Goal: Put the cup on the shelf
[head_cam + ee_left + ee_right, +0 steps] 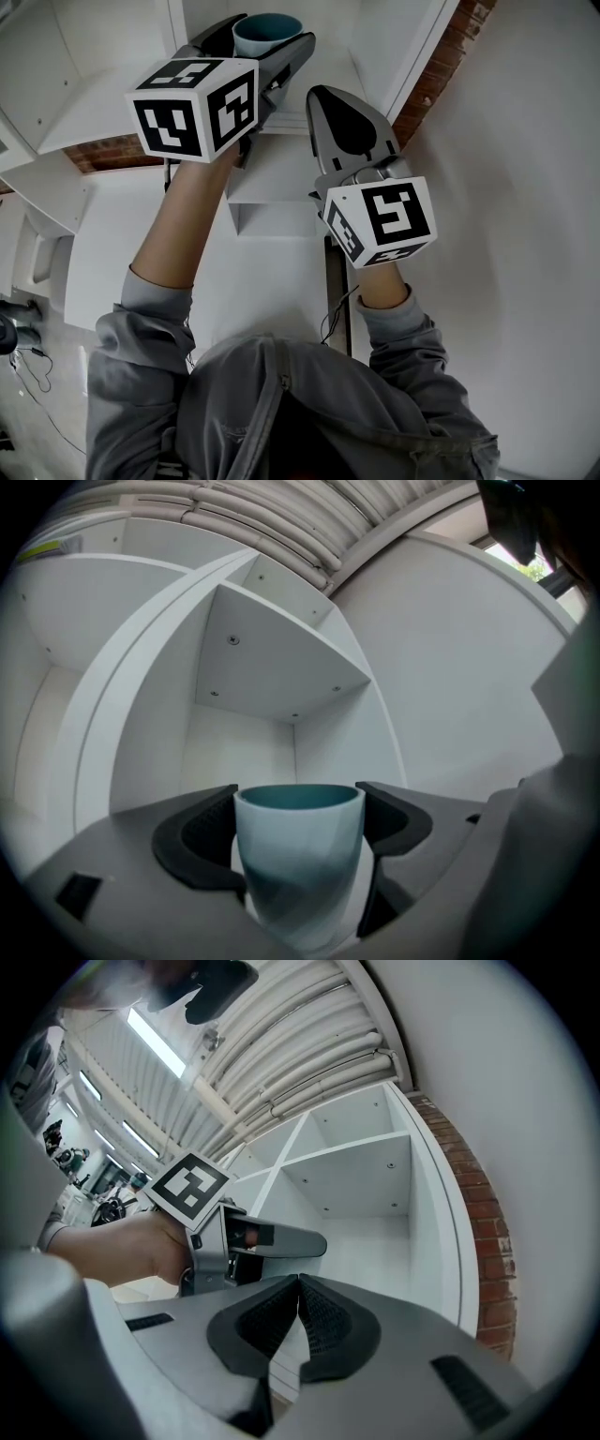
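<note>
while right gripper point(298, 1283) sits clenched empty, left gripper point(295, 817) clamps cup point(298, 869) upright between jaws

perhaps a lab: ceiling pipes point(309, 1054), brick wall point(487, 1241)

From the head view only the rim of the cup point(267, 30) showed, its body hidden behind the left hand-held gripper point(266, 42). In the left gripper view its base was hidden too, and the room point(89, 1176) at the right gripper view's far left was too blurred to read.
</note>
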A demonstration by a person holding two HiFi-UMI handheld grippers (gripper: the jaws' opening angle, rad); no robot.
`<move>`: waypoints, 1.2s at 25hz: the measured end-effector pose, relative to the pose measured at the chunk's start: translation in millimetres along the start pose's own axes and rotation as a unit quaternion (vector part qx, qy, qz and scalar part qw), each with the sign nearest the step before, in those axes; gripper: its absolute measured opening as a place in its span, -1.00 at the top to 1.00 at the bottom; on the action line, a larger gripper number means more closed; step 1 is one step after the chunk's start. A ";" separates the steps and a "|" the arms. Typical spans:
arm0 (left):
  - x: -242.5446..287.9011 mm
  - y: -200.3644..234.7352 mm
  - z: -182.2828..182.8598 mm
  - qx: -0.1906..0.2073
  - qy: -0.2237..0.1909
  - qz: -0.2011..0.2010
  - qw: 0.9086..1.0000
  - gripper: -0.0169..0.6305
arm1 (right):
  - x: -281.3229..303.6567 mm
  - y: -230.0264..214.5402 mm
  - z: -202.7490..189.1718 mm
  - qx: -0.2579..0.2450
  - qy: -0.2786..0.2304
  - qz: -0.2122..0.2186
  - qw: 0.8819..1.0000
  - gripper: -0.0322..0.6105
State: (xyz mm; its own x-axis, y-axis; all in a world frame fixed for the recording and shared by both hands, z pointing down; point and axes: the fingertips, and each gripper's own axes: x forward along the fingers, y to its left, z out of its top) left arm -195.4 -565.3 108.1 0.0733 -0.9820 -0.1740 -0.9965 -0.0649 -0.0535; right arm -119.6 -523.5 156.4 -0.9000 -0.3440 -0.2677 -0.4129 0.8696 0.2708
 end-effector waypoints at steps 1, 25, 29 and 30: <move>1.9 2.4 -3.3 0.000 0.004 0.008 1.000 -0.26 | -0.1 -0.6 -1.7 0.001 0.000 0.000 1.000 0.81; 7.4 10.8 -10.8 0.014 0.011 0.071 0.997 -0.41 | -12.9 4.2 -0.1 0.005 -0.011 0.010 1.000 0.81; 2.8 10.5 -6.2 0.033 0.002 0.091 0.995 -0.44 | -16.9 8.5 -1.0 0.002 -0.008 0.009 1.000 0.81; 0.5 10.4 -4.7 0.038 -0.001 0.096 0.995 -0.44 | -17.8 9.3 -0.9 0.002 -0.008 0.009 1.000 0.81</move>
State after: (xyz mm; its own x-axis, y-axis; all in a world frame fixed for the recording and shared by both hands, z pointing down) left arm -206.0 -567.3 112.0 -0.1181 -0.9745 -0.1909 -0.9860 0.1378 -0.0937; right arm -107.5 -509.6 164.5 -0.9049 -0.3232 -0.2769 -0.3964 0.8769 0.2718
